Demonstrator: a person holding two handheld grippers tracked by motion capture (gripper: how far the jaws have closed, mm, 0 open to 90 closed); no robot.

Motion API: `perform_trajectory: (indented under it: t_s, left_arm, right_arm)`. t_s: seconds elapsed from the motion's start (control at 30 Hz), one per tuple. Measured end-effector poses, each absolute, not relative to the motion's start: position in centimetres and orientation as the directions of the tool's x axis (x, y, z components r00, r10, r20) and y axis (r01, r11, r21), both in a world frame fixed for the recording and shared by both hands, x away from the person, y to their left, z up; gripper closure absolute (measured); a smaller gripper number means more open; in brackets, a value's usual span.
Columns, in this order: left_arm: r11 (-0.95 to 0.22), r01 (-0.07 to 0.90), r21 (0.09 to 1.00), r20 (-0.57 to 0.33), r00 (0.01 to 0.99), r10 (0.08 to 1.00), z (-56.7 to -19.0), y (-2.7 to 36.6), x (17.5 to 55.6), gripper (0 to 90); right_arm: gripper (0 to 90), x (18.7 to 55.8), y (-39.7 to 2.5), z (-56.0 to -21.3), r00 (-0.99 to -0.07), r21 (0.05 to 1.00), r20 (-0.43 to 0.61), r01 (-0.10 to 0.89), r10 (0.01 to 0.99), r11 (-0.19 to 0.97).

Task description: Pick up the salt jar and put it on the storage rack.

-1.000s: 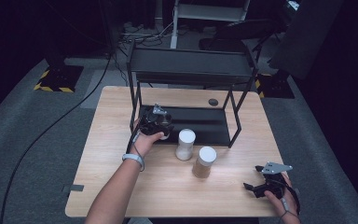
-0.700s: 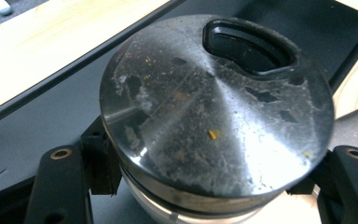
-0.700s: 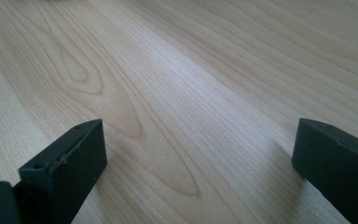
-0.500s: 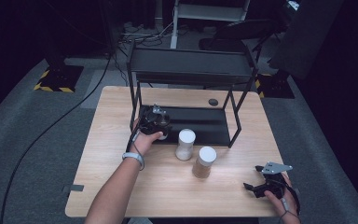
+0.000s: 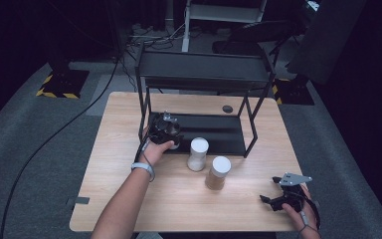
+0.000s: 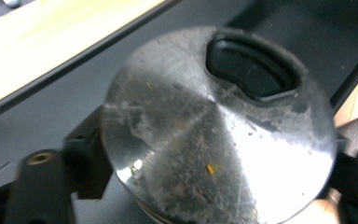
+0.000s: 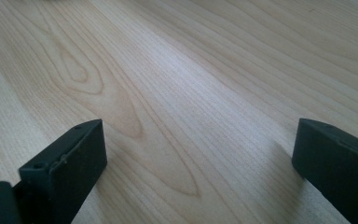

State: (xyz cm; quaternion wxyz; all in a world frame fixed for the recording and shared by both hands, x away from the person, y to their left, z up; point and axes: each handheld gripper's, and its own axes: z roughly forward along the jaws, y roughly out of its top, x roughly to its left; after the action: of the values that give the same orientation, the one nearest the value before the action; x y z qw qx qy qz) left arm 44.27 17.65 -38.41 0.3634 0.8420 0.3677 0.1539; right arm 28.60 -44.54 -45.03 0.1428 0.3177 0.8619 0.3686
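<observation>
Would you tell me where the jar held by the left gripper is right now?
In the high view, the metal-lidded jar sits between the left gripper's jaws over the black rack's lower shelf, at its left end.

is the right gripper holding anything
No, the right gripper has its fingers spread wide apart over the bare wooden table, with nothing between them.
</observation>
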Motion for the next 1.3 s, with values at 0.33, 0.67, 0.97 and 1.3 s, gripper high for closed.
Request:
perform_trajectory:
  t_s: [0.33, 0.67, 0.97, 1.3]
  left_arm:
    - [-0.444, 0.465, 0.766, 0.010, 0.682, 0.731, -36.6, 18.4, 42.3, 13.1]
    - [-0.441, 0.420, 0.793, 0.021, 0.705, 0.709, -34.1, 19.9, 39.8, 11.9]
    - [-0.454, 0.397, 0.798, 0.031, 0.725, 0.688, -32.5, 21.3, 37.5, 11.2]
    - [-0.432, 0.386, 0.815, 0.019, 0.728, 0.686, -32.0, 23.8, 34.8, 11.2]
  right_arm:
    - [2.9, 28.6, -44.5, -45.0, -0.757, 0.726, -0.012, 0.443, 0.653, 0.526]
    - [2.9, 28.6, -44.5, -45.0, -0.757, 0.726, -0.011, 0.443, 0.653, 0.526]
    - [2.8, 28.6, -44.5, -45.0, -0.756, 0.726, -0.011, 0.444, 0.654, 0.526]
    - [2.6, 28.6, -44.5, -45.0, -0.757, 0.725, -0.013, 0.442, 0.653, 0.527]
